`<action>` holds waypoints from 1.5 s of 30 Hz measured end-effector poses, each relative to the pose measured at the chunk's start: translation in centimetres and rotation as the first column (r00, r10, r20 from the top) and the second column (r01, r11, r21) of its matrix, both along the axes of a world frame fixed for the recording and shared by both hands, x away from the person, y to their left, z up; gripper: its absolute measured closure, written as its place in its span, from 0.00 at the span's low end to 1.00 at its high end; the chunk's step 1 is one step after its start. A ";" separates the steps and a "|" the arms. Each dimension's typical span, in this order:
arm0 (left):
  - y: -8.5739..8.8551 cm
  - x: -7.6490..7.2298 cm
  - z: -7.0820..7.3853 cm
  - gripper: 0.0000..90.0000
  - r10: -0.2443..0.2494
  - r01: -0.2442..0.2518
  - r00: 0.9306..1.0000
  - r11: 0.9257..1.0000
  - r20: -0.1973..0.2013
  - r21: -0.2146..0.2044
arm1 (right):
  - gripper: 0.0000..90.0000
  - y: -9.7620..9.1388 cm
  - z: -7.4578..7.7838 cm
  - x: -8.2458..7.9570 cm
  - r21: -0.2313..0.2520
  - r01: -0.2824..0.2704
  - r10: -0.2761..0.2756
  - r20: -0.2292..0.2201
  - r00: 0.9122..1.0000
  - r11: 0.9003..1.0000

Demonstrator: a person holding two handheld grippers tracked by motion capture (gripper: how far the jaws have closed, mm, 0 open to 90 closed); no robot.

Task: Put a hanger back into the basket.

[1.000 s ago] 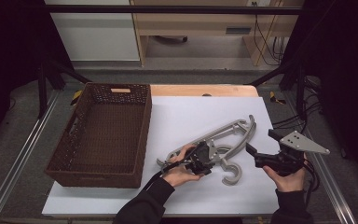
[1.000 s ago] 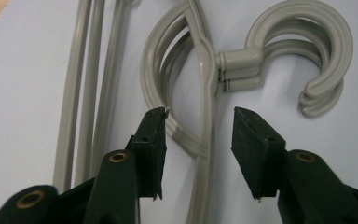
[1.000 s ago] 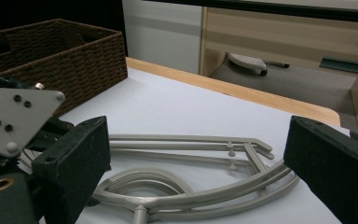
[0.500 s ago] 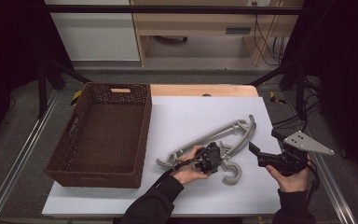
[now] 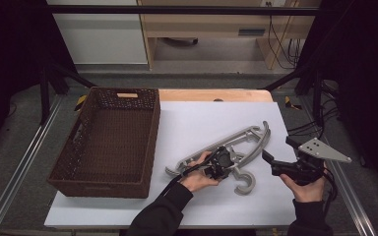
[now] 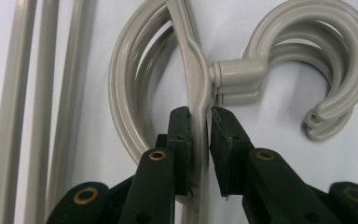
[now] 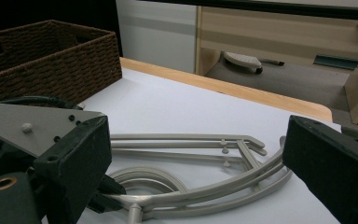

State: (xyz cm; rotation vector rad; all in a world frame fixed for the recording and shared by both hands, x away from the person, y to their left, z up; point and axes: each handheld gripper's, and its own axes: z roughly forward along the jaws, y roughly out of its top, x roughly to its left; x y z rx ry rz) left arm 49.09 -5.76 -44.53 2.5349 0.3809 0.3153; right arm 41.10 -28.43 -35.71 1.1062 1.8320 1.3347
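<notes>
Brown woven wicker basket [image 5: 103, 142] sits empty while your left gripper [image 5: 222, 164], jaws just closing, clamps stacked grey plastic hangers [image 6: 196, 93]; your right gripper [image 5: 269, 160] hovers open.

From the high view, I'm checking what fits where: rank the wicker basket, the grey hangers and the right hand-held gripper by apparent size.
1. Wicker basket, largest.
2. Grey hangers, long but thin.
3. Right hand-held gripper, smallest.
</notes>
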 end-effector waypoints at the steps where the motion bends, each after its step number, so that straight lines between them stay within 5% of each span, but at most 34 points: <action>1: 0.0 0.1 0.0 0.86 0.000 0.000 1.000 1.000 -0.006 0.004 | 0.09 0.0 0.0 0.0 0.000 0.000 0.000 0.000 1.000 1.000; 15: 0.5 0.6 0.9 0.91 -0.007 0.006 0.998 1.000 -0.056 -0.022 | 0.09 -0.3 0.0 -0.1 0.006 0.004 -0.004 0.001 1.000 1.000; 27: 1.1 -0.4 2.4 0.91 -0.014 0.014 1.000 0.998 -0.006 -0.053 | 0.09 -0.6 0.2 -0.2 0.013 0.010 -0.010 0.006 1.000 1.000; 41: 3.0 -0.9 5.5 0.91 0.017 -0.017 1.000 0.991 0.004 -0.134 | 0.08 -1.8 0.8 -0.8 0.050 0.038 -0.040 0.035 0.999 0.998; 45: 4.0 -1.2 7.4 0.91 0.029 -0.027 1.000 0.981 0.010 -0.191 | 0.08 -1.9 0.8 -0.8 0.047 0.039 -0.040 0.031 0.999 0.998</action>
